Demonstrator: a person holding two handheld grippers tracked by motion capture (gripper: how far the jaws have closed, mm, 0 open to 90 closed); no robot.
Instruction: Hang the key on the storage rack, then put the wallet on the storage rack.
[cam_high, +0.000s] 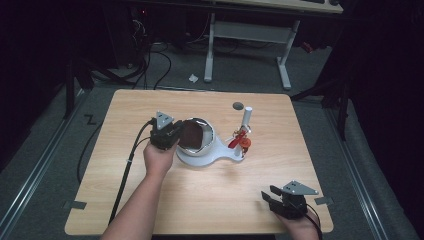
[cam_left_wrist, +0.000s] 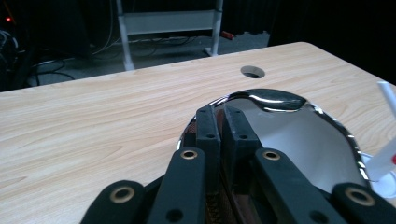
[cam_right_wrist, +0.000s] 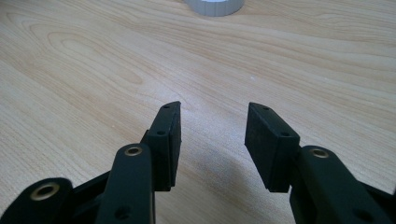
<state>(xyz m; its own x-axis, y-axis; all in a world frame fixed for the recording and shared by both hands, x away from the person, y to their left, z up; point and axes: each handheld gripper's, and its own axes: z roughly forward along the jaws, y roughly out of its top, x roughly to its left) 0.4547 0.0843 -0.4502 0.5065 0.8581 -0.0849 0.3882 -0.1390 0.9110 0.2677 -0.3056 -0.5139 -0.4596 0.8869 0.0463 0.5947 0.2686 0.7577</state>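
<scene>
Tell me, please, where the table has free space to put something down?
Free: the left strip of the table beside the left gripper, and the near middle up to the right gripper. Crowded: the centre, around the steel bowl, white stand and white post.

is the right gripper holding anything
No, the right gripper has its jaws apart with only bare table between them.

Bright overhead light on the table (cam_high: 150, 200), dark surroundings, soft focus.
</scene>
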